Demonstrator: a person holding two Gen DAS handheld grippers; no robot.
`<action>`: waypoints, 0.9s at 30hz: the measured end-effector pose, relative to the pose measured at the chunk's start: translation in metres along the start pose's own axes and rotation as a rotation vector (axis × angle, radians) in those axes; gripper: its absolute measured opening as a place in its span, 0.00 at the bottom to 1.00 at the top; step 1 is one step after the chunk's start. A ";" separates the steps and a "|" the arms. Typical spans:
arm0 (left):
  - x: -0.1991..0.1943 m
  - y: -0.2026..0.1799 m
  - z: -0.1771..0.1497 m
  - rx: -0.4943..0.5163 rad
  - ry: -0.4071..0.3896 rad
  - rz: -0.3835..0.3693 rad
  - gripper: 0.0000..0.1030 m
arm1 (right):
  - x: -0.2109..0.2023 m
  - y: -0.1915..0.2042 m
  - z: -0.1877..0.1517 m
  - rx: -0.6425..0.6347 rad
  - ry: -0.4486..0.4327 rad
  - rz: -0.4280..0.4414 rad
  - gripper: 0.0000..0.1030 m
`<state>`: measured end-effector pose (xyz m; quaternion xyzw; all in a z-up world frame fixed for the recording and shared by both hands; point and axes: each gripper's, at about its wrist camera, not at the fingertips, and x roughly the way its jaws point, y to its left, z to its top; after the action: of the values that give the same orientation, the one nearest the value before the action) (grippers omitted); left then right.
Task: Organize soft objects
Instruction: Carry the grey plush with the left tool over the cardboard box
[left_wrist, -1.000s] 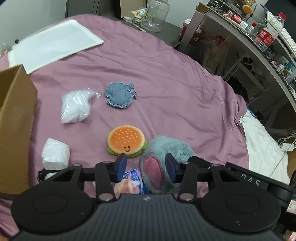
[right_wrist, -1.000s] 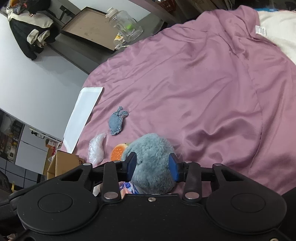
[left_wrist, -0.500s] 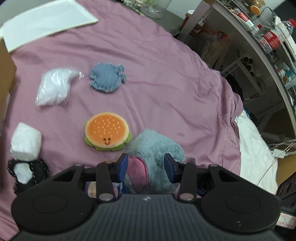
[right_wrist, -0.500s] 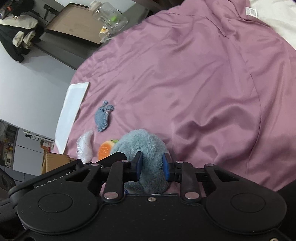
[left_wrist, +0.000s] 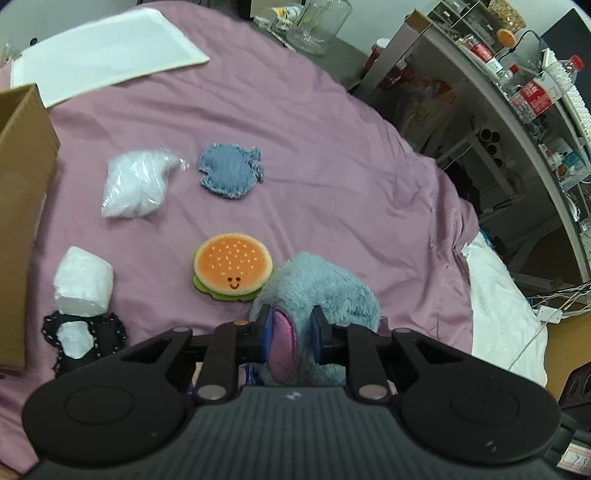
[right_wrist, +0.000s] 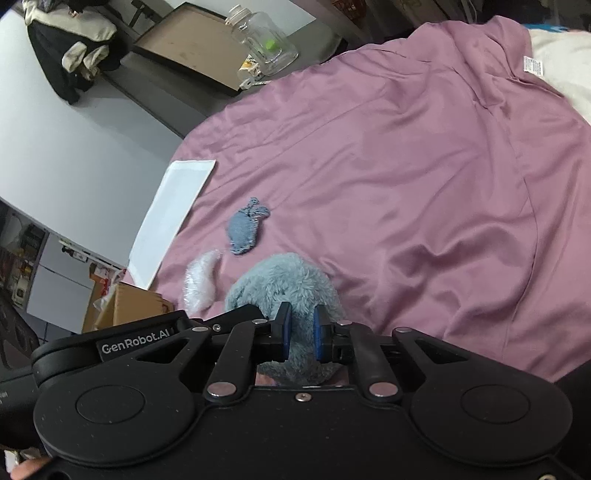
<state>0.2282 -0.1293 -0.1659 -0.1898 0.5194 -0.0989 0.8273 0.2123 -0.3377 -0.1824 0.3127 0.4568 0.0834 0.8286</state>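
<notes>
A mauve bedsheet (left_wrist: 332, 155) carries the grey plush toy (left_wrist: 325, 288) near its front edge, just beside a burger plush (left_wrist: 232, 266). The 2 grippers, left gripper (left_wrist: 290, 328) and right gripper (right_wrist: 300, 332), both pinch the plush's fur between blue pads.

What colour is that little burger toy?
Orange bun over green trim on the burger toy, clearest in the left wrist view.

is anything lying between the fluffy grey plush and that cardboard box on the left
Yes. The burger plush, the white wad and the black lace piece lie on the purple sheet between the grey plush and the cardboard box.
</notes>
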 end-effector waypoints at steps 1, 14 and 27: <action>-0.003 -0.001 0.001 0.003 -0.005 -0.004 0.19 | -0.002 0.001 0.000 0.010 -0.001 0.004 0.12; -0.058 -0.002 0.010 0.084 -0.106 -0.043 0.19 | -0.032 0.052 -0.001 -0.078 -0.098 -0.005 0.11; -0.110 0.027 0.026 0.076 -0.228 -0.070 0.19 | -0.035 0.115 -0.006 -0.164 -0.135 0.015 0.11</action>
<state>0.2027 -0.0593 -0.0770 -0.1864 0.4109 -0.1254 0.8836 0.2049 -0.2589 -0.0918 0.2521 0.3894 0.1057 0.8796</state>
